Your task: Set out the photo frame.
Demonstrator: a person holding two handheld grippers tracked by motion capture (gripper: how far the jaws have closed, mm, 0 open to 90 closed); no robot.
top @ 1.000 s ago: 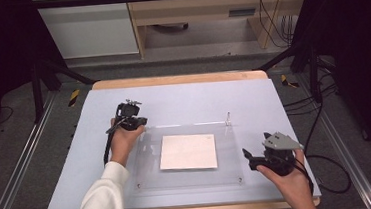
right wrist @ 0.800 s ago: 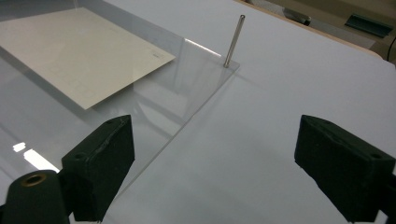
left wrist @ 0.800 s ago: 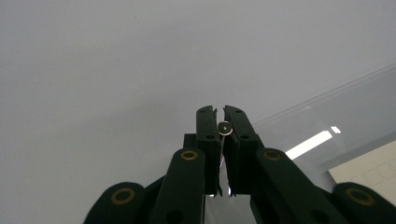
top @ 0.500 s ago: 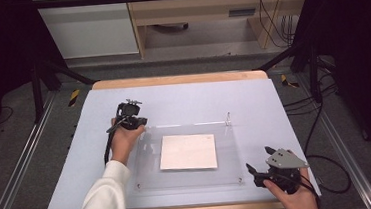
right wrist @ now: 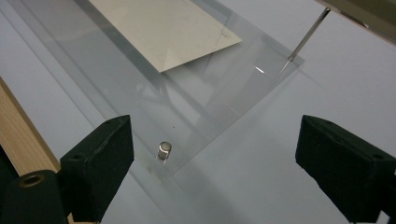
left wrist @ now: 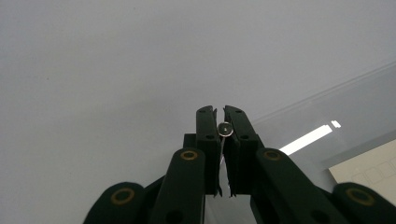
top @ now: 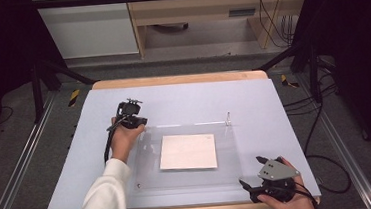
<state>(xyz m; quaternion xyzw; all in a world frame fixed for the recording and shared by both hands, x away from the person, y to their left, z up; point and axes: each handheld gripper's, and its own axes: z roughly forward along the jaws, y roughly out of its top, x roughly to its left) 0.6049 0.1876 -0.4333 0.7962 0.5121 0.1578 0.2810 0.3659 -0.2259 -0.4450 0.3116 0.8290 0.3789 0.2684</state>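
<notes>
Left gripper: fingers clamped on a small metal pin at the far left corner of the clear sheet, probably to steady that corner. Right gripper: fingers wide apart, empty, facing the short post at the near right corner. A pale card lies mid-sheet on the bench.

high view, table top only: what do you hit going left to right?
Left gripper on the clear sheet's far-left corner → white paper on the clear sheet → upright pin at its far-right corner → right gripper by the near-right corner.
</notes>
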